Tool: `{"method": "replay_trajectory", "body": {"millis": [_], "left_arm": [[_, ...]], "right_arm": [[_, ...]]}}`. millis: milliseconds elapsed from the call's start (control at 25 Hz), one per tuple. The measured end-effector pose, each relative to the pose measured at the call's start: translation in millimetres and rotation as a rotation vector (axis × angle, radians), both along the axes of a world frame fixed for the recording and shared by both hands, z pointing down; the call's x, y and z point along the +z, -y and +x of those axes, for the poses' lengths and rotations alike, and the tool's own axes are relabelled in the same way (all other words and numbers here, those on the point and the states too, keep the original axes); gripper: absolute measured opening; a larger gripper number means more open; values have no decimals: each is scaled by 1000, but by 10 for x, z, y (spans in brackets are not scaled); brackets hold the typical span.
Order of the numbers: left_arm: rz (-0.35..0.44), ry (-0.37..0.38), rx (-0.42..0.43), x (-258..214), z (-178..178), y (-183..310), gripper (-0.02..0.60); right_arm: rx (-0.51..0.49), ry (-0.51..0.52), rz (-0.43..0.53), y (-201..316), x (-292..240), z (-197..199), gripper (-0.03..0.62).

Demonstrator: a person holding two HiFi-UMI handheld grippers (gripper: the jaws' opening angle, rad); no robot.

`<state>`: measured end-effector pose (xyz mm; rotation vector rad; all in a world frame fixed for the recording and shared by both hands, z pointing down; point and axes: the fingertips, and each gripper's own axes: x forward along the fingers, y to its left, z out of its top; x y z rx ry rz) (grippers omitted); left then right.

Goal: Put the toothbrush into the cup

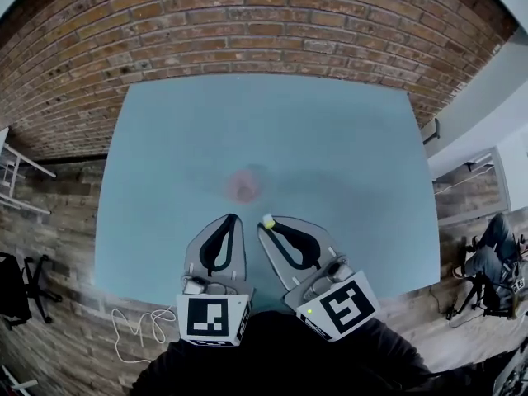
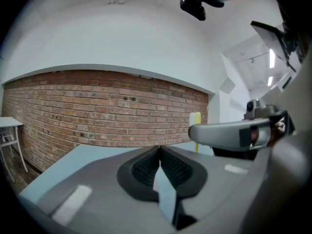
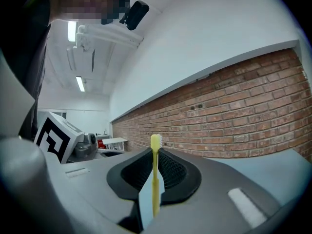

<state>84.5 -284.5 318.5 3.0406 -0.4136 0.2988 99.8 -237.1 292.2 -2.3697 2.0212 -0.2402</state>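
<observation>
I've got right tongs (image 3: 155, 152) clamped on the yellow toothbrush (image 3: 155, 179), bristles poking past the tips | left tongs (image 2: 160, 151) pressed together, empty | cup (image 1: 244, 186) only a pink blur on the tabletop (image 1: 355, 155) just ahead, rim unreadable

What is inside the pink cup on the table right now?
Nothing shows inside the cup, though it is too blurred to be sure. The toothbrush is clamped in the right claw, outside it.
</observation>
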Motion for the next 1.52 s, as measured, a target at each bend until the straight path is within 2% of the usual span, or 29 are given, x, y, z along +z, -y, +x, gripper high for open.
{"method": "replay_trajectory", "body": {"millis": [480, 800, 1160, 1520], "left_arm": [[-40, 38, 12, 132, 249, 424, 9], [-87, 45, -7, 293, 419, 726, 8], [-156, 86, -21, 572, 517, 1043, 8], [-202, 136, 10, 825, 609, 1103, 9]], "right_arm": [[51, 11, -6, 434, 40, 398, 35], [39, -2, -19, 771, 49, 577, 35], [51, 33, -57, 1078, 268, 755, 35], [84, 77, -105, 1139, 614, 839, 35]]}}
